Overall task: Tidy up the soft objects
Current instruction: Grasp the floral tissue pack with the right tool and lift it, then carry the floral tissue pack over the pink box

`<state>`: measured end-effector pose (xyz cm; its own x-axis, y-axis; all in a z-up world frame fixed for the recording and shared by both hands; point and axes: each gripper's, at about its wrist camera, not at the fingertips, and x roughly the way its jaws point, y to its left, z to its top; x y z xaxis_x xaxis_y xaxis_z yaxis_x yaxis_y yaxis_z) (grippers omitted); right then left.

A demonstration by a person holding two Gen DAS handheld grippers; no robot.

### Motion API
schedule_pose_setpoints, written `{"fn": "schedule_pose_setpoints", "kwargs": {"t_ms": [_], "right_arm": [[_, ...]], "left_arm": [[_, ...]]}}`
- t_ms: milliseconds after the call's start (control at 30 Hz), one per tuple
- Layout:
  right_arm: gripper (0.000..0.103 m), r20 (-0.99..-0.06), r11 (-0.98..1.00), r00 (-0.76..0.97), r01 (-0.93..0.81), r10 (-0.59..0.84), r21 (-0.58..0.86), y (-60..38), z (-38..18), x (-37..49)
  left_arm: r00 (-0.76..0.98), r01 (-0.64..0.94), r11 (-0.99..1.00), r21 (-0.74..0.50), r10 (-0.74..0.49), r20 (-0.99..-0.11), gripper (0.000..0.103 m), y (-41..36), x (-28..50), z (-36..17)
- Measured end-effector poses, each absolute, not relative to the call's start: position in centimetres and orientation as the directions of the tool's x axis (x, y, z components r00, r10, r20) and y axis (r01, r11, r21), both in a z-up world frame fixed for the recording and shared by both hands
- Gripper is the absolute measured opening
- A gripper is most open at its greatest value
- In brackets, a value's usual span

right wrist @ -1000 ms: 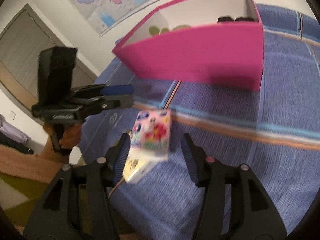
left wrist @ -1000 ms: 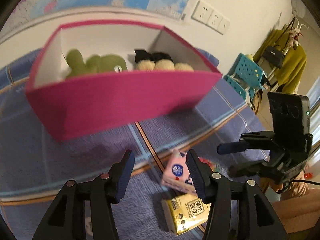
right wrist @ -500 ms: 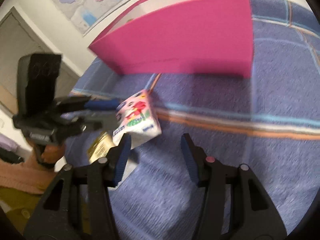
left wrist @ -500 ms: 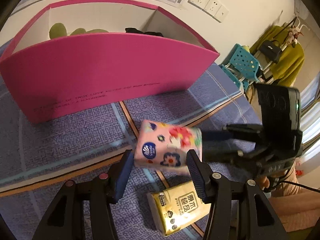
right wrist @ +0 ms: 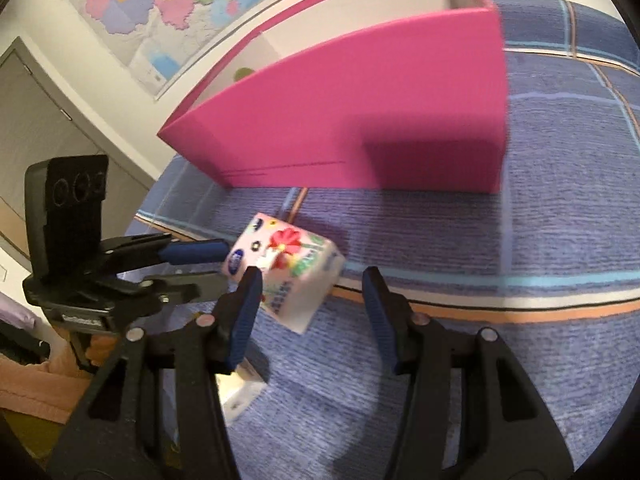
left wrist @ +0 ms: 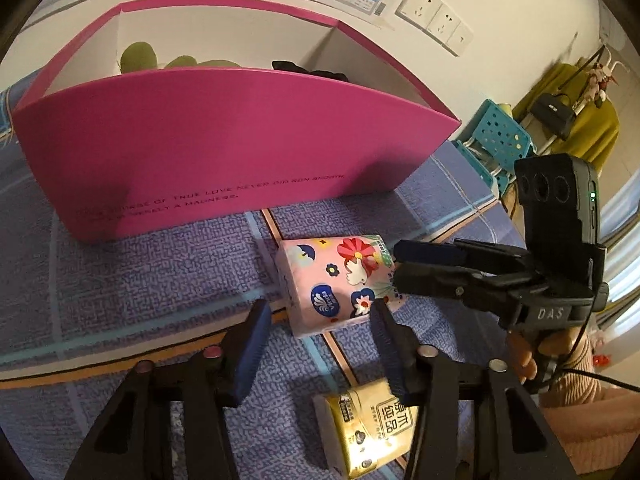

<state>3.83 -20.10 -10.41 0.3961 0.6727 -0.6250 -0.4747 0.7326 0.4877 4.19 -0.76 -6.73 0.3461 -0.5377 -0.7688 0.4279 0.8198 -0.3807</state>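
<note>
Before the pink box (left wrist: 224, 160), my left gripper (left wrist: 318, 326) is closing around only the tissue pack's (left wrist: 332, 280) near edge while my right gripper (right wrist: 311, 280) is spread, so the pack may squirt free.

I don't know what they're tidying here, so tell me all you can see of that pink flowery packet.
The pink packet is a small soft block in glossy wrap, printed with a red flower, a white bird and a round blue logo. It sits tilted over the blue checked cloth, in front of the pink box. It lies between the fingers of both grippers; the left gripper is closing. No firm grip shows.
</note>
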Motion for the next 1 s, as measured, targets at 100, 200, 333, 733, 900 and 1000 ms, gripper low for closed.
{"fn": "schedule_pose_setpoints", "kwargs": {"t_ms": [100,200,333,733,900,1000], "right_arm": [[0.050,-0.622,0.727,0.392,-0.485,0.678,0.487,-19.2,-10.5,3.9],[0.040,-0.626,0.728,0.390,-0.486,0.675,0.483,-18.6,-10.7,3.8],[0.035,-0.626,0.736,0.402,-0.480,0.669,0.478,-18.8,-10.5,3.6],[0.035,-0.583,0.738,0.466,-0.526,0.666,0.423,-19.6,-7.0,2.3],[0.035,-0.547,0.729,0.493,-0.550,0.677,0.407,-19.9,-5.0,2.0],[0.035,-0.528,0.730,0.513,-0.558,0.677,0.394,-20.1,-4.1,2.0]], "left_arm": [[0.340,0.443,0.815,-0.373,-0.538,-0.771,0.041,-1.6,4.0,-6.6],[0.334,0.449,0.810,-0.376,-0.543,-0.770,0.041,-2.1,3.9,-6.6],[0.332,0.441,0.810,-0.386,-0.547,-0.769,0.041,-2.0,4.0,-6.7],[0.388,0.484,0.796,-0.363,-0.567,-0.727,0.041,-2.2,2.9,-3.9],[0.425,0.502,0.795,-0.339,-0.569,-0.704,0.041,-2.0,2.8,-2.1],[0.446,0.508,0.797,-0.327,-0.568,-0.692,0.041,-1.9,2.9,-1.2]]}}
